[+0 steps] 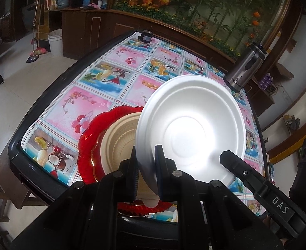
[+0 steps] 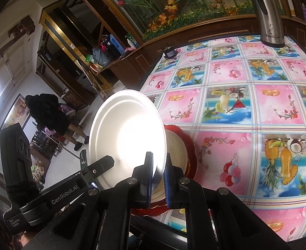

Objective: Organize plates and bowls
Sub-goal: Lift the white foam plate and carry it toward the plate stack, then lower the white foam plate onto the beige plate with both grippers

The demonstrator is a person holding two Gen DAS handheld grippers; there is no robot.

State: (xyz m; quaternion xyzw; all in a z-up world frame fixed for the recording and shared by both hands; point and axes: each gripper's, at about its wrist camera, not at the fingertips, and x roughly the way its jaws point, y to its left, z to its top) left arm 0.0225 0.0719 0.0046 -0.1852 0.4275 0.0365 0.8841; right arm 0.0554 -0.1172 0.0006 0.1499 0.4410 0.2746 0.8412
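A white foam plate (image 1: pixel 191 125) is held tilted above the table's near edge; it also shows in the right wrist view (image 2: pixel 128 135). My left gripper (image 1: pixel 146 170) is shut on its rim. My right gripper (image 2: pixel 158 179) is shut on the opposite rim. Below it a beige ribbed bowl (image 1: pixel 121 139) sits on a red scalloped plate (image 1: pixel 88 145); both show in the right wrist view, the bowl (image 2: pixel 177 152) and the red plate (image 2: pixel 191 145), partly hidden by the white plate.
A steel thermos (image 1: pixel 245 66) stands at the table's far right, also in the right wrist view (image 2: pixel 267 14). A small dark object (image 1: pixel 145 35) sits at the far edge. The table has a fruit-patterned cloth (image 2: pixel 246 104). A person (image 2: pixel 53 116) stands on the floor at left.
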